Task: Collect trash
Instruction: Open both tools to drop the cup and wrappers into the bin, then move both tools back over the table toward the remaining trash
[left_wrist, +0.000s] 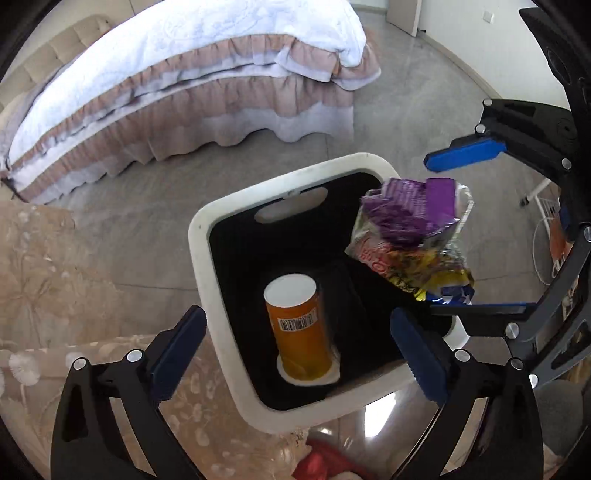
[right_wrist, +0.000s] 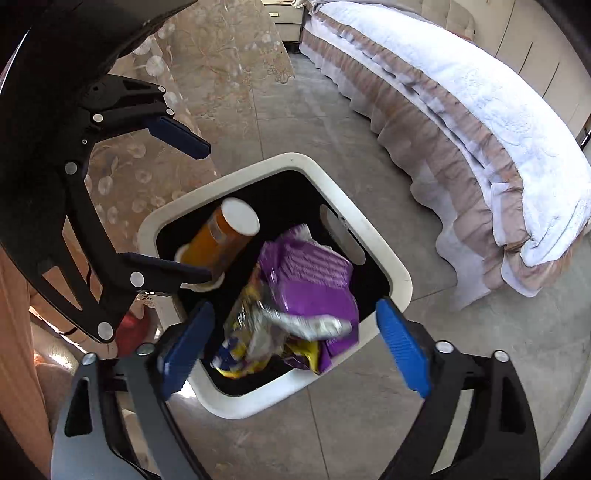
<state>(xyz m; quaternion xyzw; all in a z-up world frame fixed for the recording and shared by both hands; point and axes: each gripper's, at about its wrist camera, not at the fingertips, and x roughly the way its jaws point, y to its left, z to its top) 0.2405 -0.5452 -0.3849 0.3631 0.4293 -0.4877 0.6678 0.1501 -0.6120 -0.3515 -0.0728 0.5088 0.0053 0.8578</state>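
Snack wrappers (right_wrist: 303, 295) over white bin (right_wrist: 388, 258), orange canister (left_wrist: 299, 325) inside, both grippers' jaws wide, empty.

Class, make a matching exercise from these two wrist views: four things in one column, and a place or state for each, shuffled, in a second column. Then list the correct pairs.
Things
1. orange cylindrical canister
2. crumpled purple and yellow snack bags
3. white square plastic bin with black liner
4. bed with ruffled pink skirt

Places or states
A. on the grey floor, lid off
B. along the far side of the room
C. inside the bin, at its bottom
D. between open jaws, above the bin's opening

Pairs: 1-C, 2-D, 3-A, 4-B
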